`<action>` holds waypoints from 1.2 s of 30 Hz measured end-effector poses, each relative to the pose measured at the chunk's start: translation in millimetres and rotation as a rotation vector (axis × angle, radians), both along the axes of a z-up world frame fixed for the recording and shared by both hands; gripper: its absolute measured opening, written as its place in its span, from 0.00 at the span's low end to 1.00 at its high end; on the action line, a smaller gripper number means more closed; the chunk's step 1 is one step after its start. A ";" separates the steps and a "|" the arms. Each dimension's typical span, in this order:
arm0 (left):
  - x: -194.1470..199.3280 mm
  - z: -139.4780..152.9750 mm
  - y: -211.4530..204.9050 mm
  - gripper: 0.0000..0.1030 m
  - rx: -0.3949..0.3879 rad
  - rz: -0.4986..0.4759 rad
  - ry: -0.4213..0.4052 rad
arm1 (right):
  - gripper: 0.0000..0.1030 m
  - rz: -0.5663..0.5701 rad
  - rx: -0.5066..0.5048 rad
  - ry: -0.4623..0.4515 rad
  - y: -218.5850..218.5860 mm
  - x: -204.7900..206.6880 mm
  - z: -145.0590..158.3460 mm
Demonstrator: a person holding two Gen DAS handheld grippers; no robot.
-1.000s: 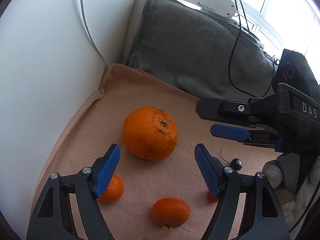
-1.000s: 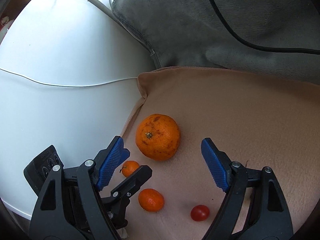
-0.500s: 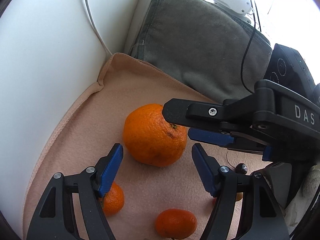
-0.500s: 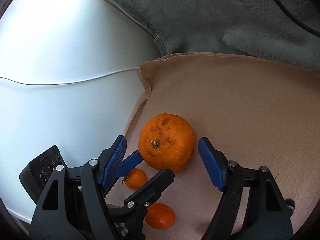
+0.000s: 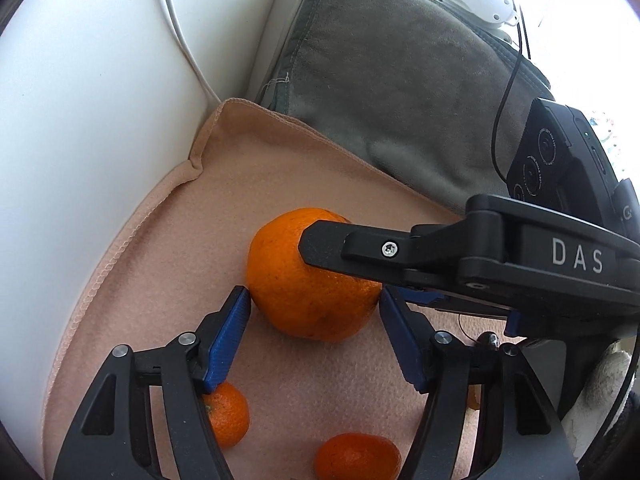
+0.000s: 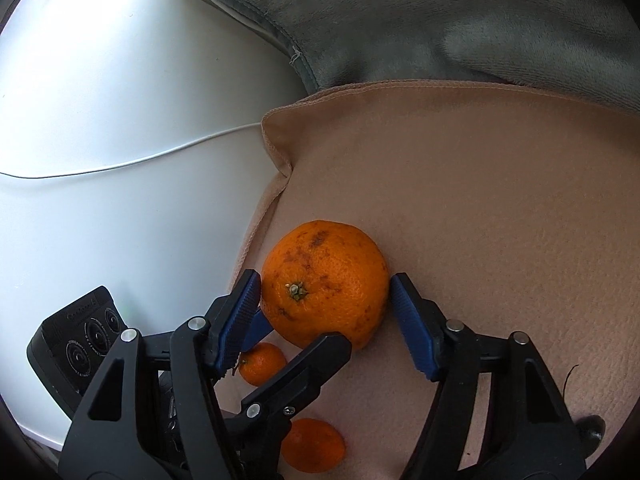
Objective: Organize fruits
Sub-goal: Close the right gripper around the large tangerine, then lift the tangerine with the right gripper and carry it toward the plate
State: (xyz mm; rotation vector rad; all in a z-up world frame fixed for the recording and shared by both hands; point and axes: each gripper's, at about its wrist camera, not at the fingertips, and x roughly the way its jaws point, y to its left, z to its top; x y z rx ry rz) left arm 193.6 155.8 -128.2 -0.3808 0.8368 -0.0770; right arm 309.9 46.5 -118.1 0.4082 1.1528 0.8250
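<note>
A large orange (image 5: 304,280) (image 6: 324,280) lies on a beige cloth (image 5: 280,184) (image 6: 500,184). My left gripper (image 5: 314,304) is open with the orange between its blue fingertips. My right gripper (image 6: 324,292) is open around the same orange, its pads at or near the skin; one black finger (image 5: 360,252) lies over the orange in the left wrist view. Two small mandarins (image 5: 224,416) (image 5: 356,456) lie nearer me, also in the right wrist view (image 6: 262,364) (image 6: 314,448).
A grey cushion (image 5: 400,92) (image 6: 440,20) borders the cloth's far side. A white surface (image 5: 92,120) (image 6: 120,160) with a white cable (image 5: 180,40) lies left. A black cable (image 5: 508,100) runs over the cushion. A small dark item (image 6: 592,438) sits at the right.
Both grippers moved forward to the large orange, which now sits between both pairs of fingers. The right gripper came in across the left gripper's view. The red cherry tomato is out of sight.
</note>
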 end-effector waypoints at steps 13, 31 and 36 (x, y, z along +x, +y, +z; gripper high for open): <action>-10.5 8.1 -12.5 0.64 0.053 0.001 -0.018 | 0.67 0.009 0.009 -0.025 -3.1 -8.8 7.5; -47.2 40.5 -48.2 0.64 0.075 -0.035 -0.098 | 0.66 -0.008 0.009 -0.103 -38.8 -43.2 49.2; -58.5 51.2 -68.1 0.64 0.078 -0.053 -0.123 | 0.66 -0.031 0.009 -0.120 -57.6 -62.2 62.0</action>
